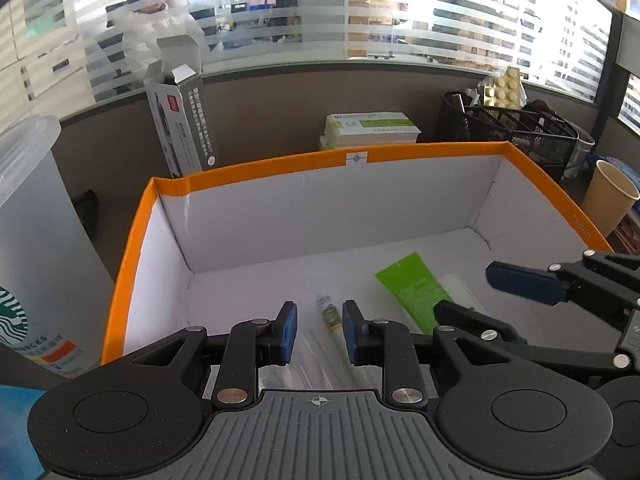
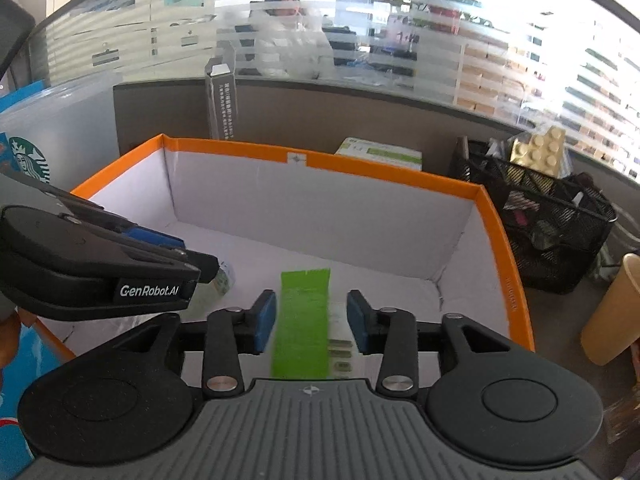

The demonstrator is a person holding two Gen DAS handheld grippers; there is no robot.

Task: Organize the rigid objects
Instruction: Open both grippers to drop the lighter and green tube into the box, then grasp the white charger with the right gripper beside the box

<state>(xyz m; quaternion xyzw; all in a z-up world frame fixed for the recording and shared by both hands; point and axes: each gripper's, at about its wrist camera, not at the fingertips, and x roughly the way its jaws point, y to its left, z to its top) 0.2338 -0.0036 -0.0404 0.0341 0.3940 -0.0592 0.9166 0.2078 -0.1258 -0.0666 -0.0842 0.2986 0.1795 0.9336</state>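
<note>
While both grippers hang over the box, the stock reads as follows.

Container: orange-rimmed box (image 1: 276,166), white inside, on the desk; both tools point down into it.

Item one: small vial (image 1: 330,314) with a green label, lying on the box floor just beyond the left gripper (image 1: 320,330), in line with the gap between its jaws.

Item two: green tube (image 2: 302,320), lying flat on the box floor, running lengthwise between the jaws of the right gripper (image 2: 312,322).

Left tongs: apart, blue pads clear of the vial, nothing clamped.

Right tongs: apart, a gap showing on each side of the tube, no grip.

Surroundings: Starbucks cup (image 1: 24,264) to the left of the box, black mesh organizer (image 1: 520,132) and paper cup (image 1: 610,196) to the right, an upright carton (image 1: 180,120) behind.

Step in hand: judged as placing, both items appear set down inside the box.

Next move: likely lifting each tool clear without nudging the vial, which could roll, then seeking the next object outside the box.
</note>
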